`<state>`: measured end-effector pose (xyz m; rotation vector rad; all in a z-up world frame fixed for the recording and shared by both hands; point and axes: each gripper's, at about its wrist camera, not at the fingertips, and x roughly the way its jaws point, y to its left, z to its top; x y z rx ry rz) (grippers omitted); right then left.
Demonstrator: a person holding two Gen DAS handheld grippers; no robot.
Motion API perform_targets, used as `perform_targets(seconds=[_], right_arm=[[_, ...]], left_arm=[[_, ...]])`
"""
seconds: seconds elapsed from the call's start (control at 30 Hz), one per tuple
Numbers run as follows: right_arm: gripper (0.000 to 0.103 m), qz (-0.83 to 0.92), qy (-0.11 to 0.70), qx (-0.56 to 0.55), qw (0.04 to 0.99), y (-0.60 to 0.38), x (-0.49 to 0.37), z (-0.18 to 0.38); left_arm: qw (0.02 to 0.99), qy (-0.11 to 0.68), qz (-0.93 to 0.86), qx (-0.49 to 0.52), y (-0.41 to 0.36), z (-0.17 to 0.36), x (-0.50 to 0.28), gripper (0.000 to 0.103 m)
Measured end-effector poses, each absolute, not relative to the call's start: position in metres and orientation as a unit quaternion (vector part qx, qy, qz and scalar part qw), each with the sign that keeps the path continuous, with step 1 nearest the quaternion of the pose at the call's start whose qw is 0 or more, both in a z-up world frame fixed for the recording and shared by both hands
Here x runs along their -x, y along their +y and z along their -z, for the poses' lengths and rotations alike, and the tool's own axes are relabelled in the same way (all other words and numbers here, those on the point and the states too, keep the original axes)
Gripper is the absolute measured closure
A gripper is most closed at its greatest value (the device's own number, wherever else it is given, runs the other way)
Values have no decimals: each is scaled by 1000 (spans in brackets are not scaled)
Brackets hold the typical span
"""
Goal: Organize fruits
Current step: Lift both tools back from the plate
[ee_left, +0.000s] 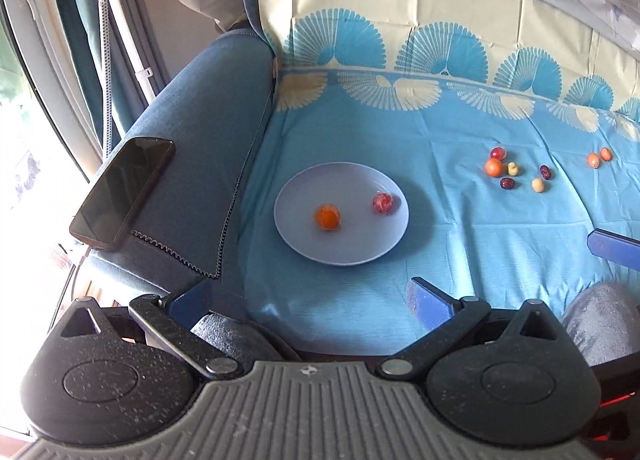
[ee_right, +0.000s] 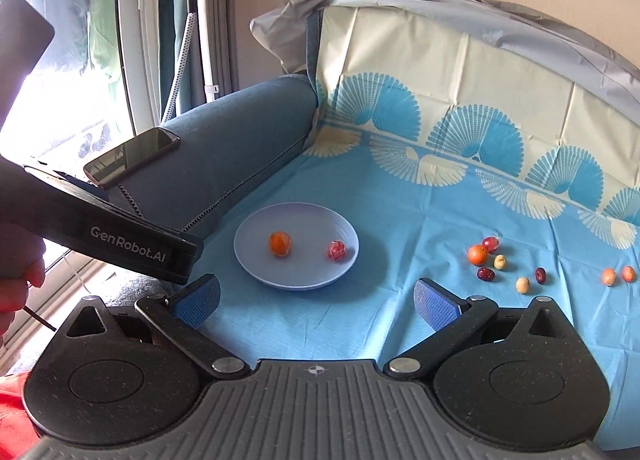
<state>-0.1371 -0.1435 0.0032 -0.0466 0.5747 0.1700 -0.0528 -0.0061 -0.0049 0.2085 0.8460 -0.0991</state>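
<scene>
Left wrist view: the left gripper (ee_left: 316, 294) is held low above the light blue creased tablecloth (ee_left: 480, 244), its blue textured fingers (ee_left: 430, 302) spread wide with nothing between them. Beyond the fingers, a round pale lavender plate (ee_left: 316, 248) is seen lying flat on the cloth. On it, a round orange fruit (ee_left: 327, 216) and a mottled pink-red round fruit (ee_left: 383, 202) are set apart from each other. Farther right, a loose cluster of small fruits (ee_left: 514, 172) is spread on the cloth: an orange one, red and dark red ones, and pale yellow ones; the dark red ones are oval, but their long axes cannot be told. Two small orange fruits (ee_left: 599, 156) are seen just beside each other, farther right. A black smartphone (ee_left: 122, 192) is laid flat on the blue fabric sofa armrest (ee_left: 208, 132), left of the plate.

In the right wrist view, the right gripper (ee_right: 316, 300) is held level toward the plate (ee_right: 296, 280), its blue-padded fingers (ee_right: 436, 306) also parted and empty. At the left edge, the black body of the left gripper (ee_right: 132, 248) is seen, angled down toward the plate.
</scene>
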Motion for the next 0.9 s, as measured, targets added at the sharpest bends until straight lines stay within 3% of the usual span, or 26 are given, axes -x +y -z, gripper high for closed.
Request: perform_targets(seconds=[0.9], right_arm=[[1, -81, 304, 24, 949, -141, 127, 6]], left_arm=[[899, 425, 47, -100, -3, 14, 42, 0]])
